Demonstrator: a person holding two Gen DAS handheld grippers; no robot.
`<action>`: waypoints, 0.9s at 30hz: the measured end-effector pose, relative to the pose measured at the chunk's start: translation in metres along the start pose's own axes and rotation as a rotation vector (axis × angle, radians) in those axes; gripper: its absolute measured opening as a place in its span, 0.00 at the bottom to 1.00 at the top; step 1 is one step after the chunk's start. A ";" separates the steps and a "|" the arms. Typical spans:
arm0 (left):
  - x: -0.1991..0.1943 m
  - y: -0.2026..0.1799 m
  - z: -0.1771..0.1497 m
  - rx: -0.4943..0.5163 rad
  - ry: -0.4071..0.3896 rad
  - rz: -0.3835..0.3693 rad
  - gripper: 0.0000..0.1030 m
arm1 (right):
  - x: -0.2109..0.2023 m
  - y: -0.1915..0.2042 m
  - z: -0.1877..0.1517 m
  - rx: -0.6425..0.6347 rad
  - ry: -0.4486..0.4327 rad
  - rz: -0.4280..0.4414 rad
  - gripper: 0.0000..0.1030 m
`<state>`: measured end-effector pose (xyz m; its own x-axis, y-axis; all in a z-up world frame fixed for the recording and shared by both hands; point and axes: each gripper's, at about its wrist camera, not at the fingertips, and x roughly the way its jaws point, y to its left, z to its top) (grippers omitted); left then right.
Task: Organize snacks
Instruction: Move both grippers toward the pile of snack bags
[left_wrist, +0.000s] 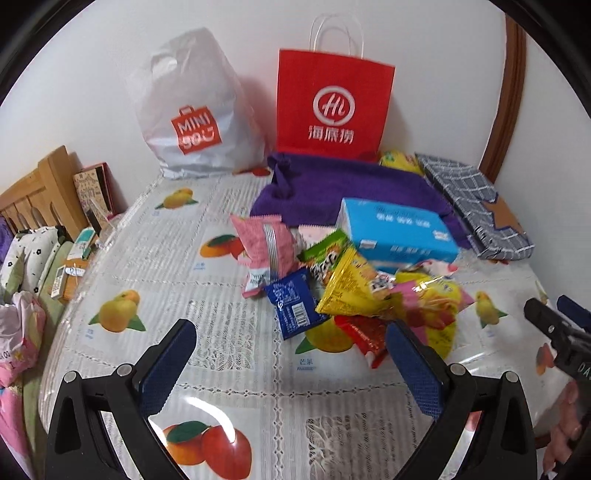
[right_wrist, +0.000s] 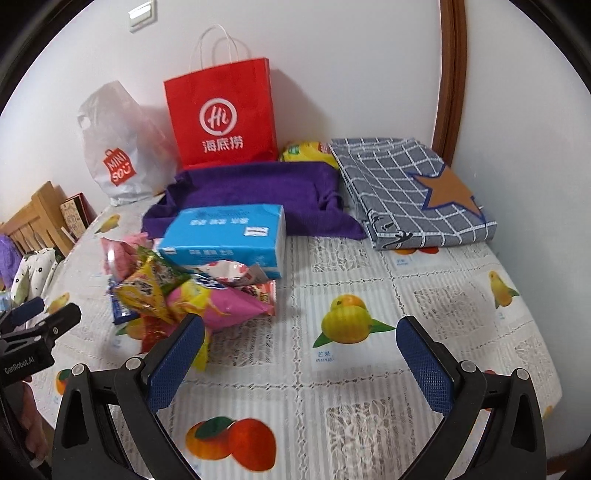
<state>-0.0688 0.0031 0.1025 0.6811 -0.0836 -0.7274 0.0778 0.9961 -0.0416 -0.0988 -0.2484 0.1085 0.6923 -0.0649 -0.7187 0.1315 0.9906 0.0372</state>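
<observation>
I held my left gripper (left_wrist: 290, 354) just above the fruit-print tablecloth (left_wrist: 221, 332), its blue-padded jaws spread wide with nothing between them. My right gripper (right_wrist: 301, 354) hovered the same way, wide open and holding nothing. The landmark was a light blue tissue pack (right_wrist: 229, 236) lying on the cloth. Piled loosely against its near side was the snack heap (left_wrist: 351, 291): a pink wrapper (left_wrist: 266, 245) at the left of the heap, a dark blue packet (left_wrist: 295, 308) nearest my left gripper, a green and orange bag (left_wrist: 325, 254) touching the pack, a yellow foil bag (left_wrist: 351, 291) on top, a red packet (left_wrist: 365, 332) underneath, and a pink and yellow bag (right_wrist: 225, 306) toward my right gripper. Behind the tissue pack lay a purple towel (right_wrist: 258, 188), and behind that a red paper bag (right_wrist: 221, 118) stood against the wall, with a white plastic shopping bag (right_wrist: 114, 155) to its left. A folded grey checked cloth (right_wrist: 410, 192) sat to the right of the pack. As far as I could judge, the sorting was barely begun: every snack in sight overlapped another, none was in my grasp, and none looked set apart or bagged.
</observation>
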 end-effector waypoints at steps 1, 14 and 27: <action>-0.004 -0.001 0.000 -0.001 -0.007 0.000 1.00 | -0.004 0.001 0.000 -0.003 -0.005 -0.002 1.00; -0.050 -0.014 0.004 0.047 -0.068 0.017 1.00 | -0.050 0.010 -0.001 -0.021 -0.074 -0.005 1.00; -0.063 -0.026 0.001 0.062 -0.077 0.001 1.00 | -0.068 0.003 0.000 -0.006 -0.100 -0.004 1.00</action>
<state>-0.1130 -0.0178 0.1508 0.7348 -0.0865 -0.6727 0.1200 0.9928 0.0034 -0.1458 -0.2412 0.1574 0.7589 -0.0800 -0.6462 0.1300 0.9911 0.0299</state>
